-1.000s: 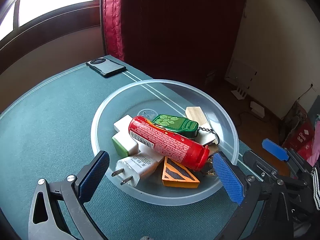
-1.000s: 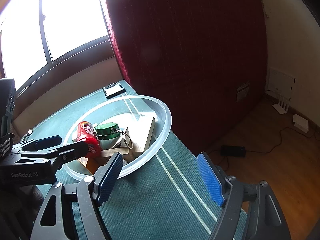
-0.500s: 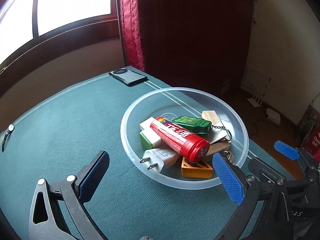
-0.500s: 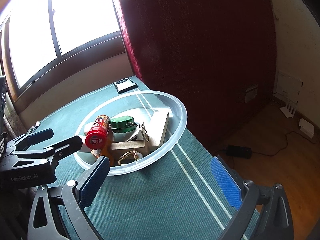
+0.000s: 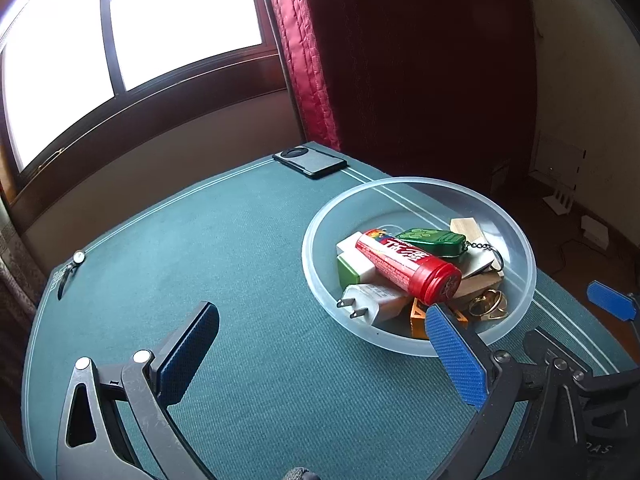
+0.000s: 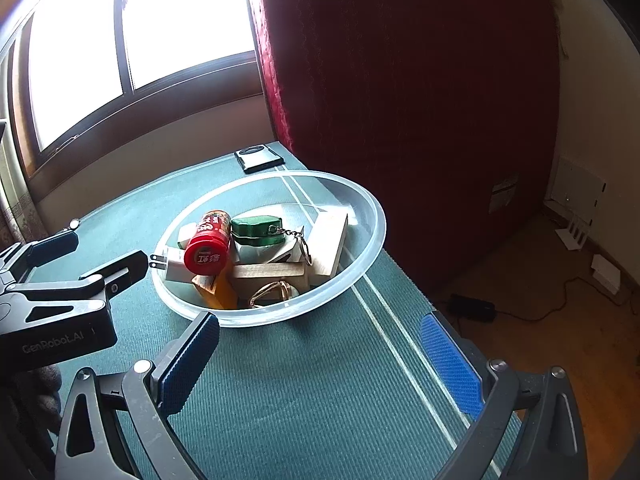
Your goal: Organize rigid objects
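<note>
Left hand-held gripper point(image 5: 320, 354): wide open, nothing between the blue pads, poised above the green-covered surface point(image 5: 208, 248) just short of the bowl. Right hand-held gripper point(image 6: 320, 354): jaws just opened to full spread, empty, likewise above the cloth on the near side of the bowl, its right finger out over the edge of the surface toward the wooden floor point(image 6: 560, 280).

Ahead of both: clear plastic bowl point(image 5: 516, 236) resting on the surface near its right edge, holding a heap of rigid objects. On top, lying on its side: red cylindrical tube point(image 5: 404, 264), cap toward the grippers. Beside it, toward the far side: green keychain case point(image 5: 432, 240) with a short chain and ring. Beneath the tube: white charger plug point(image 5: 372, 300), prongs pointing left, and a white-and-green adapter block point(image 5: 352, 268). Also in the heap: wooden blocks point(image 6: 332, 240), an orange triangular piece point(image 6: 218, 290), and a gold carabiner point(image 6: 276, 292) against the near wall of the bowl.

Farther out, at the far corner of the surface: dark phone point(image 5: 310, 161) lying flat. At the left edge: small wristwatch point(image 5: 72, 266). Behind: window point(image 5: 120, 40) and dark red curtain point(image 5: 400, 60).
</note>
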{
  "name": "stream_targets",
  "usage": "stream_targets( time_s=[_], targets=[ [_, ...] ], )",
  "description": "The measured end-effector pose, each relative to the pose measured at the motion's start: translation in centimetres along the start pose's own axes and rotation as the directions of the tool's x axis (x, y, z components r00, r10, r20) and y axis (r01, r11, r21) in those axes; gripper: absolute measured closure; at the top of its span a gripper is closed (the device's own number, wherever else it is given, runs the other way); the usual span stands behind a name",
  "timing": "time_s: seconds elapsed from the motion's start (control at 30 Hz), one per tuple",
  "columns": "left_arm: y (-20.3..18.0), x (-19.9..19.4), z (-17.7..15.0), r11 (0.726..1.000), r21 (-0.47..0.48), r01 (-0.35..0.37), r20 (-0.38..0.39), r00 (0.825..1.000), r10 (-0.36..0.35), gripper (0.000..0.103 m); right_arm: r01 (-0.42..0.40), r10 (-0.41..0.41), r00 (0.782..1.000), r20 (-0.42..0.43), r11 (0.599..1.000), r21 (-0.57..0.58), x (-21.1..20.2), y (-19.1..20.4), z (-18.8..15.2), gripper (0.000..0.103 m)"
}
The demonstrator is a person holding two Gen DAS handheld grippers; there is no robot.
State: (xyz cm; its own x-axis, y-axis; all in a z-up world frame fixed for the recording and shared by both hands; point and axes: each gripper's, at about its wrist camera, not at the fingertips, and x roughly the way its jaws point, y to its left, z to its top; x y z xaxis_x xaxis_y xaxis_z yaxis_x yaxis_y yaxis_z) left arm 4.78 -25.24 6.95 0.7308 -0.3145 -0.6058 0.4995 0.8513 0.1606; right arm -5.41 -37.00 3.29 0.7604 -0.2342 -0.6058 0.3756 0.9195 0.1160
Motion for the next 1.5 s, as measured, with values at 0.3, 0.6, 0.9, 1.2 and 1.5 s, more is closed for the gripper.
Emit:
stream_targets(
  time_s=[0.3, 0.6, 0.9, 1.2, 1.5],
  targets=[
    [0.0, -1.1, -0.4, 0.999, -0.005, -0.039, -0.004, 0.999, 0.039, 0.000, 0.017, -0.016, 1.000, 0.021, 1.000, -0.020, -0.8, 0.2, 0.3, 0.000],
    [-0.2, -1.9, -0.8, 0.996, 0.004, -0.084, 0.005, 0.996, 0.084, 0.000, 0.026, -0.025, 0.999, 0.037, 0.999, -0.035, -1.1, 0.3, 0.7, 0.000],
    [-0.6, -1.9, -1.3, 0.995, 0.008, -0.099, 0.000, 0.995, 0.099, 0.000, 0.061, -0.057, 0.997, 0.050, 0.995, -0.075, -1.1, 0.8, 1.5, 0.000],
    [0.2, -1.3, -1.6, 0.996, -0.019, -0.089, -0.009, 0.996, 0.089, 0.000, 0.100, -0.097, 0.994, 0.048, 0.992, -0.079, -0.6, 0.9, 1.9, 0.000],
    [0.5, -0.1, -2.6, 0.996, -0.032, -0.084, -0.043, 0.996, 0.083, 0.000, 0.116, -0.113, 0.993, 0.033, 0.986, -0.119, -0.3, 2.0, 1.2, 0.000]
  ],
)
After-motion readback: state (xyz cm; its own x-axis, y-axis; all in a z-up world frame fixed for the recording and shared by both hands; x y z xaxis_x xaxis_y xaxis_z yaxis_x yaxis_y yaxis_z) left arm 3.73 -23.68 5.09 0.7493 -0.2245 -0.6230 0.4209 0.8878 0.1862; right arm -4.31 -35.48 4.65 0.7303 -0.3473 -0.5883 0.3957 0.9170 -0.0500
